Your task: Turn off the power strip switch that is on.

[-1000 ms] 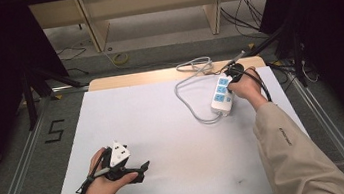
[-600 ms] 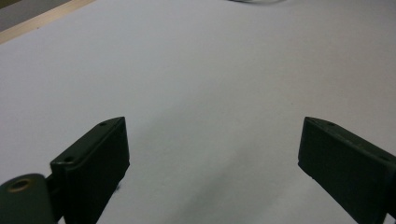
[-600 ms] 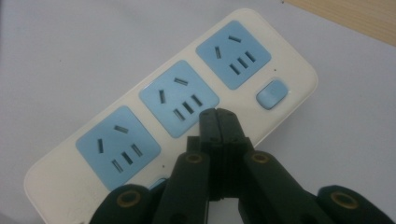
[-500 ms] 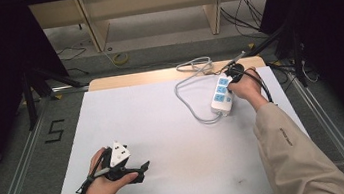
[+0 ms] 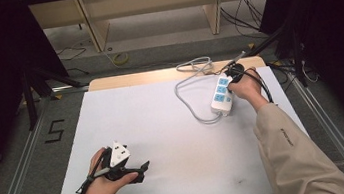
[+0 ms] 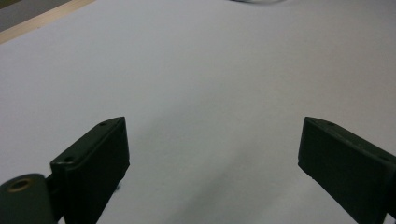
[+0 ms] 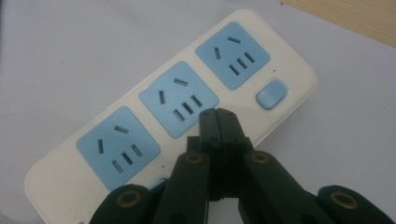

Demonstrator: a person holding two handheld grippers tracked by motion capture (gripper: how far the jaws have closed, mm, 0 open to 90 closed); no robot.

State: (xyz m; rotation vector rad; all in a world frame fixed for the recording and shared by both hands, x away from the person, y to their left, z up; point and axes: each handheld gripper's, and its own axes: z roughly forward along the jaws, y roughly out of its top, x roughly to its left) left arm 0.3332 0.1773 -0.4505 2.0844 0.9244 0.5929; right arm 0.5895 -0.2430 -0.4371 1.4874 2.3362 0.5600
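- Far to the left of the power strip (image 5: 222, 96), at the near edge of the white table (image 5: 163, 123), the left gripper (image 5: 141, 171) sits where it sat a second ago; the person's left hand (image 5: 100, 188) rests it low over the sheet
- Its jaws stand wide apart with nothing between them; in the left gripper view (image 6: 212, 154) there's bare white surface ahead of them
- The power strip itself hasn't shifted either: it lies toward the far right corner of the table, three blue sockets facing up, its grey cord (image 5: 188, 102) looping off to its left and back towards the wooden edge (image 5: 132, 79)
- The right gripper (image 5: 231, 75) is right at the strip's far end, unmoved over the last second, jaws pressed fully together and holding nothing
- In the right gripper view the closed tips (image 7: 218, 116) hover at the strip (image 7: 140, 126), beside the middle socket and a little short of the blue switch button (image 7: 271, 94); whether they touch the casing I can't tell
- With nothing changed, I'd say the hand is lining up a poke at that button, and the press is not yet made
- Nothing blocks the way; the gripper's own black cable (image 5: 262, 87) trails just right of the strip, clear of the button
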